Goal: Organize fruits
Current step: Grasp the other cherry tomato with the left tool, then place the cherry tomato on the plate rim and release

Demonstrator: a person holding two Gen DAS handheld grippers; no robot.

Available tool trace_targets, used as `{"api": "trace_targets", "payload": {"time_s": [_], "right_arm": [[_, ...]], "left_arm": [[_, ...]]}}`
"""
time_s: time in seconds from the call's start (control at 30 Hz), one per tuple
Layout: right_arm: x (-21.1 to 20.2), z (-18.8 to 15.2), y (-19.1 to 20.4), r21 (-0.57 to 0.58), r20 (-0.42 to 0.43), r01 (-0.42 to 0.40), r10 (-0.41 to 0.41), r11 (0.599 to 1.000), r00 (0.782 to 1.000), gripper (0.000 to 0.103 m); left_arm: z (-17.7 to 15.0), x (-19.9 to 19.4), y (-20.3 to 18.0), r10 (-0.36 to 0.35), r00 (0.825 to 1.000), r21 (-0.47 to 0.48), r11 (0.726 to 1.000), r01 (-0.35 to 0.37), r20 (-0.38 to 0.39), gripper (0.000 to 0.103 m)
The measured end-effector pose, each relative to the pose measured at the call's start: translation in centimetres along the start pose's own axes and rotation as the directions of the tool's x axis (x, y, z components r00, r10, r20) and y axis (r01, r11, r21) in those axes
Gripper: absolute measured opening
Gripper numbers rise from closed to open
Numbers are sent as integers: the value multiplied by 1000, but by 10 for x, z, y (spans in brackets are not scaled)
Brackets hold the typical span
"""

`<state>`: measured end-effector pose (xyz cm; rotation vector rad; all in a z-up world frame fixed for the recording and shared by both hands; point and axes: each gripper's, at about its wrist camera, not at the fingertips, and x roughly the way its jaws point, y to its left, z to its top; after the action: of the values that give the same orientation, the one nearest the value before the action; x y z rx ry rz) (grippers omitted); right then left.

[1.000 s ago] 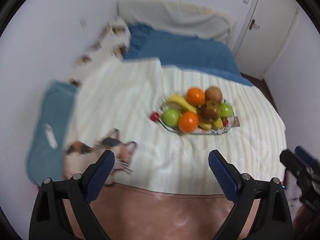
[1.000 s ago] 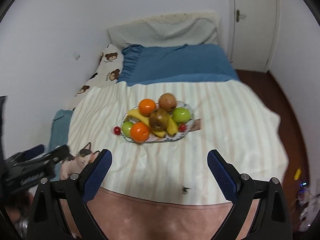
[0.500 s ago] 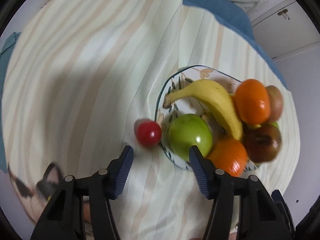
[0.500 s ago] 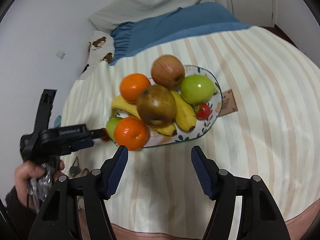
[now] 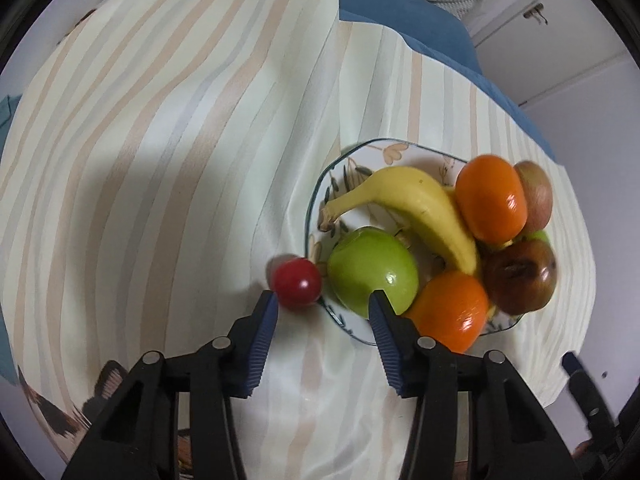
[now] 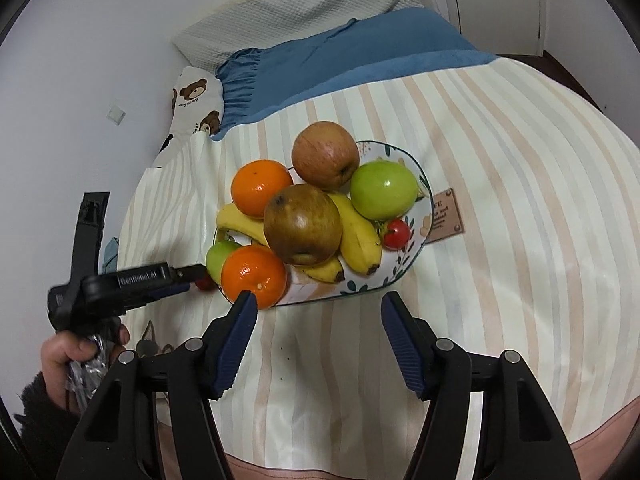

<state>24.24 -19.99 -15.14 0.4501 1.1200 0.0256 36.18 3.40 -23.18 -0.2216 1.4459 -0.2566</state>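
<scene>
A patterned plate (image 5: 360, 152) on the striped bedspread holds a banana (image 5: 412, 204), two oranges (image 5: 490, 200), green apples (image 5: 372, 270) and brown fruits (image 5: 520, 276). A small red fruit (image 5: 298, 282) lies on the cloth just left of the plate rim. My left gripper (image 5: 322, 300) is open, its left fingertip touching the red fruit, its right fingertip in front of the green apple. In the right wrist view the plate (image 6: 404, 276) sits ahead of my open, empty right gripper (image 6: 318, 300); the left gripper (image 6: 192, 272) reaches in from the left.
A second small red fruit (image 6: 396, 234) lies inside the plate by a green apple (image 6: 382, 190). A brown label tag (image 6: 446, 216) lies right of the plate. Blue blanket (image 6: 340, 60) and pillows lie at the bed's head. The bed's front edge is near.
Both grippers have moved in from far back to close above the plate. The left gripper has narrowed and come down at the red fruit beside the rim.
</scene>
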Motion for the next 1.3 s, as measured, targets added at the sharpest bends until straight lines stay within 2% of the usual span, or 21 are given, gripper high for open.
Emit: {"api": "trace_targets", "payload": {"time_s": [0.23, 0.3, 0.37, 0.43, 0.5, 0.67, 0.73, 0.8, 0.87, 1.03, 1.17, 1.3], "right_arm": [[7, -3, 8, -17, -17, -1, 1, 1000, 1000, 67], [5, -5, 9, -24, -18, 0, 0, 1000, 1000, 67], [4, -5, 9, -27, -16, 1, -1, 1000, 1000, 67], [4, -4, 8, -29, -14, 7, -8, 1000, 1000, 67], [5, -2, 8, -28, -14, 10, -10, 1000, 1000, 67], [7, -1, 14, -41, -14, 13, -13, 999, 1000, 67], [8, -1, 16, -52, -14, 19, -19, 998, 1000, 67], [9, -1, 16, -58, -17, 23, -25, 998, 1000, 67], [10, -1, 15, -53, -20, 27, -28, 998, 999, 67], [14, -1, 13, -42, -27, 30, -31, 999, 999, 65], [14, -2, 14, -52, -25, 32, -33, 998, 999, 65], [13, -2, 14, -52, -25, 34, -35, 998, 999, 65]], "left_arm": [[10, -5, 6, -15, 1000, 56, 998, 14, 24, 34], [8, -16, 1, -36, 998, 135, 990, 30, 43, 34], [5, -22, -9, 11, 998, 240, 970, -26, 62, 35], [0, -22, -16, 72, 995, 336, 937, -93, 72, 35], [0, -14, -20, 115, 992, 393, 911, -127, 54, 35], [0, 9, -26, 166, 986, 482, 864, -145, -1, 35], [-1, 15, -27, 197, 980, 515, 839, -174, 10, 35], [1, 17, -25, 194, 981, 523, 835, -169, 8, 35], [4, 18, -21, 197, 980, 524, 834, -174, 11, 25], [2, 12, -16, 171, 985, 549, 820, -164, 39, 24], [-13, 0, -16, 137, 988, 548, 823, -152, 69, 24], [-22, -17, -12, 75, 994, 534, 839, -105, 77, 24]]}}
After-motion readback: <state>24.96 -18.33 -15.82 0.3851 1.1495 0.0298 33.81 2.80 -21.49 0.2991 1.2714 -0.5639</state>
